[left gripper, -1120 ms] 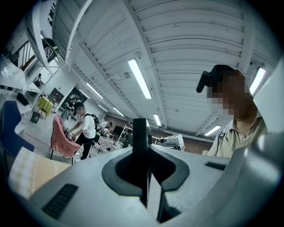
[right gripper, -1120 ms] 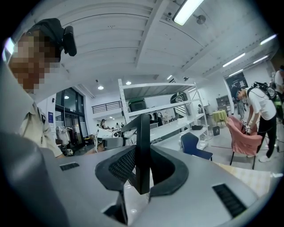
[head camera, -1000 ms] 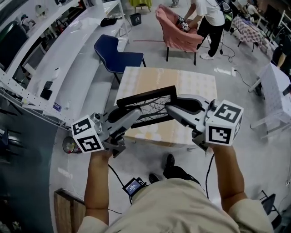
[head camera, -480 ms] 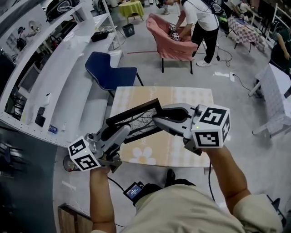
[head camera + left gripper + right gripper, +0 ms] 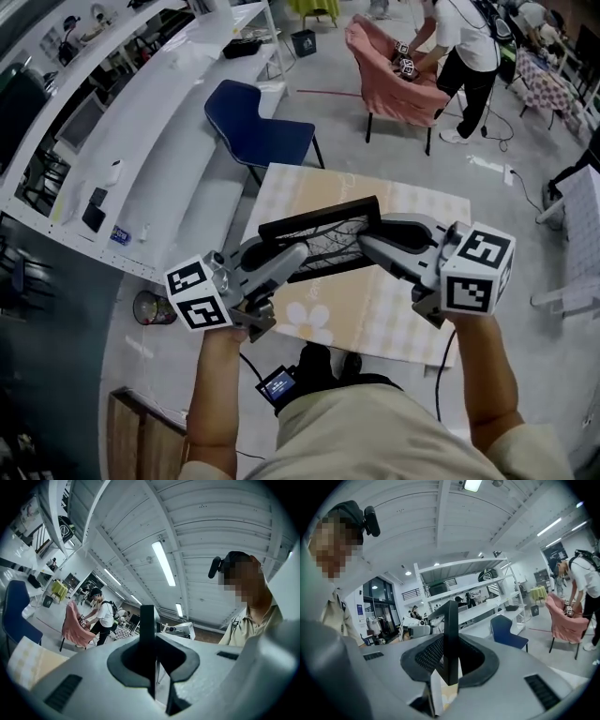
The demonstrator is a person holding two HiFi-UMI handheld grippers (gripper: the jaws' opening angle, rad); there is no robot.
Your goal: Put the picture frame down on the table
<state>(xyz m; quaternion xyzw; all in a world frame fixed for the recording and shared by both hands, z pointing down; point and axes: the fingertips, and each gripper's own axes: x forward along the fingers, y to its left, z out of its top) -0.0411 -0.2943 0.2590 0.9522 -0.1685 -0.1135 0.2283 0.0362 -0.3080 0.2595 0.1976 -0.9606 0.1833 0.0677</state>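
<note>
Hanging between the left tool and right tool, the picture frame is still clamped by both above the table; lowering remains.

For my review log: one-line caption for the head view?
Left gripper and right gripper hold a black rectangular picture frame above the beige checked table.

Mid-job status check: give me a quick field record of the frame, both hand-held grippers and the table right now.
Frame: black-edged rectangular picture frame, tilted, held over the table, not set down
Left hand-held gripper: shut on frame's left end
Right hand-held gripper: shut on frame's right end
Table cover: beige checked cloth
Behind table: blue chair
</note>
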